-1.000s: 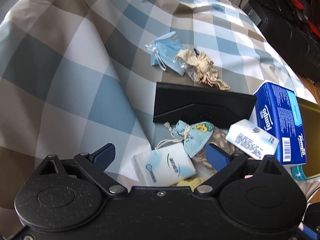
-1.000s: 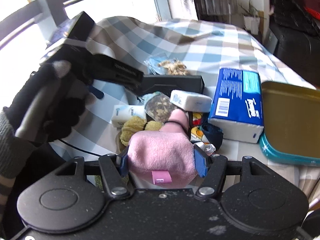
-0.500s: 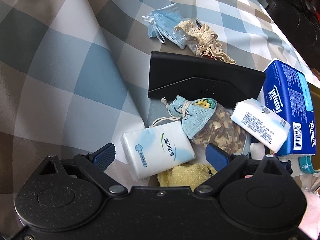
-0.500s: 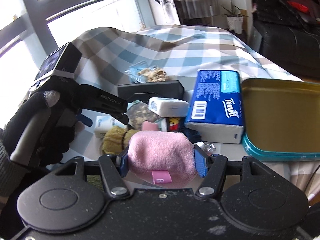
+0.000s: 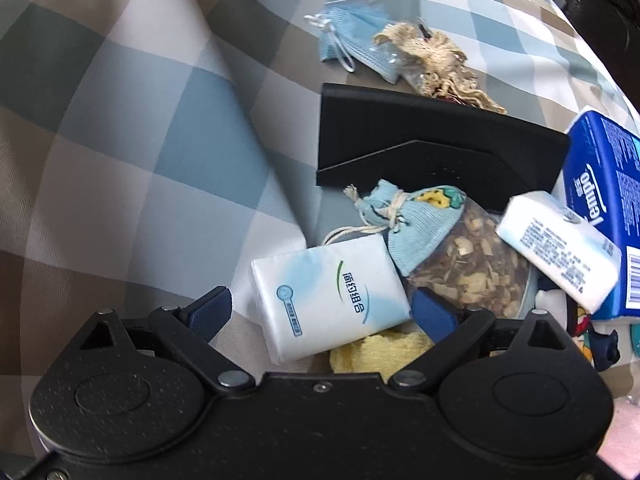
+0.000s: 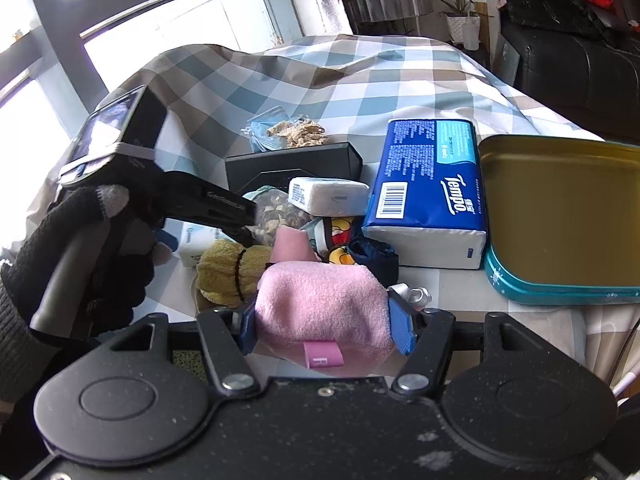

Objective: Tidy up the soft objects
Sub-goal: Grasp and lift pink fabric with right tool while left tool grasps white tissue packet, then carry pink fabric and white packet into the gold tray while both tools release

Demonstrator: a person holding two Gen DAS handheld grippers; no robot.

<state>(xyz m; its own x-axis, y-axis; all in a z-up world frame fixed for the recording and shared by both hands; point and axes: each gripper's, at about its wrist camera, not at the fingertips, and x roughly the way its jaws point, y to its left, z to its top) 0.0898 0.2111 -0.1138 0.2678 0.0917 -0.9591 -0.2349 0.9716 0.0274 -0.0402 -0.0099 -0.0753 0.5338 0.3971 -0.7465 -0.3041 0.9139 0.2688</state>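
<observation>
A checked blue, tan & white cloth [image 5: 152, 128] covers the table, w/ a gold tray [image 6: 560, 216] rimmed in teal sitting at the right edge in the right wrist view. Just left of the tray lies a blue Tempo tissue pack [image 6: 430, 188], and behind the central pile a long black box [image 5: 432, 148] lies flat. A gloved hand [image 6: 96, 248] holds the left gripper [image 5: 324, 310], which points steeply down over the pile; its jaws stand open, one blue pad either side of a white pocket tissue pack [image 5: 328, 300], neither visibly pressing it. The right gripper [image 6: 324, 324] has its jaws closed on a pink plush roll [image 6: 320, 308], held near the front of the pile, w/ a small pink tag hanging below. A clear bag of dried chips [image 5: 468, 264] sits under a light-blue drawstring sachet [image 5: 416, 216], and a second white tissue pack [image 5: 560, 252] leans betw. the bag & the Tempo pack. A yellow towel roll [image 6: 228, 272] w/ a black band lies beside the plush. Farther back: a blue face mask [image 5: 352, 28] touching a cream lace bundle [image 5: 436, 60].
</observation>
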